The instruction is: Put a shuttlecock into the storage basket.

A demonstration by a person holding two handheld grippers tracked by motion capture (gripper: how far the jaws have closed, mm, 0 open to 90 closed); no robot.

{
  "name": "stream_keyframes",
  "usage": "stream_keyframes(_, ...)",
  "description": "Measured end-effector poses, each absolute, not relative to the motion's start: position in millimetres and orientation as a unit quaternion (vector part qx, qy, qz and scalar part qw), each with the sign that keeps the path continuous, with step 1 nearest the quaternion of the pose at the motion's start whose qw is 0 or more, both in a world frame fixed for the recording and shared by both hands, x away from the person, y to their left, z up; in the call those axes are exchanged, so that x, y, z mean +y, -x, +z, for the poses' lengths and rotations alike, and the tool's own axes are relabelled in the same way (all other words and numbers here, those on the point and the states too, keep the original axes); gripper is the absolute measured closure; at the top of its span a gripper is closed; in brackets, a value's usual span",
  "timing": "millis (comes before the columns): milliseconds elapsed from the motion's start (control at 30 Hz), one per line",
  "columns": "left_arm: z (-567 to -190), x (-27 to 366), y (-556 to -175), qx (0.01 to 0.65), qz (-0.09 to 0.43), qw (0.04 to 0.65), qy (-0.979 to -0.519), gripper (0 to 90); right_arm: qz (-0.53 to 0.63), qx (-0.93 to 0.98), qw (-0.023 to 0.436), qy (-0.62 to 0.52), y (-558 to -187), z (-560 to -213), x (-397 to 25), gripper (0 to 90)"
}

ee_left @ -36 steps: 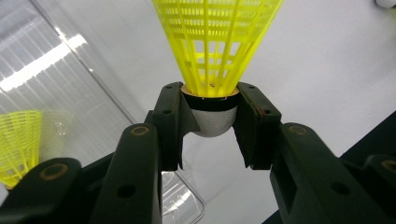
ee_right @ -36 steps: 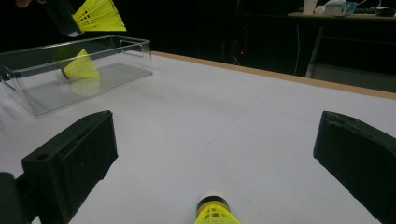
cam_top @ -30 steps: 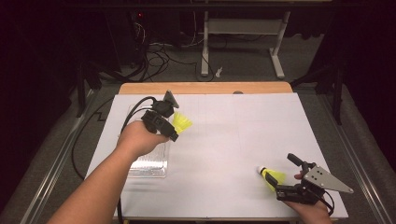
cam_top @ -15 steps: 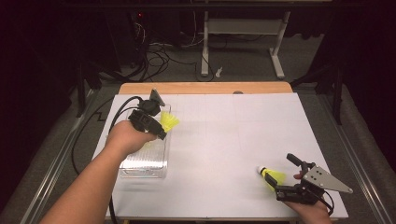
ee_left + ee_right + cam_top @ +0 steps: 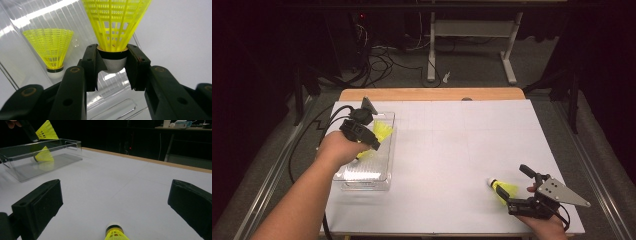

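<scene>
My left gripper [image 5: 371,136] is shut on the white cork of a yellow shuttlecock [image 5: 383,131] and holds it over the far part of a clear plastic box [image 5: 371,183]. In the left gripper view the jaws [image 5: 112,63] clamp the cork [image 5: 114,63], skirt pointing away. A second yellow shuttlecock [image 5: 52,49] lies inside the box [image 5: 22,30]. At the near right, my right gripper [image 5: 515,186] is open on the white table. A third shuttlecock [image 5: 114,233] rests on the table between its wide-apart jaws [image 5: 115,195], untouched, cork pointing away.
The white table top [image 5: 452,145] has a wooden strip [image 5: 432,94] along its far edge. A black cable [image 5: 307,135] trails off the left side. The box [image 5: 40,155] sits far left of the right gripper. Metal desk legs [image 5: 432,45] stand on the floor beyond.
My left gripper carried its shuttlecock leftward and away from me, from beside the box to above its far part. The right gripper and its shuttlecock stayed put.
</scene>
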State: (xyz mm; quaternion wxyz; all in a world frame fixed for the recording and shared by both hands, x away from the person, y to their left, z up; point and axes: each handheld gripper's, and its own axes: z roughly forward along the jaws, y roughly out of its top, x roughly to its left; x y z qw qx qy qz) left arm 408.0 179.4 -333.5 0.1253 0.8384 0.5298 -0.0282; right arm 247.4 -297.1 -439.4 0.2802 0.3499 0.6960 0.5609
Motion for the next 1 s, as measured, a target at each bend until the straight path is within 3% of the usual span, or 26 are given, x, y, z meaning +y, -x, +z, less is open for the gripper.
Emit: stream_keyframes(1000, -344.9, 171.5, -425.6, 0.554, -0.021, 0.103, -0.826, 64.5, 0.56, 0.695, 0.279, -0.353, -247.3, -439.8, -297.2, 0.3)
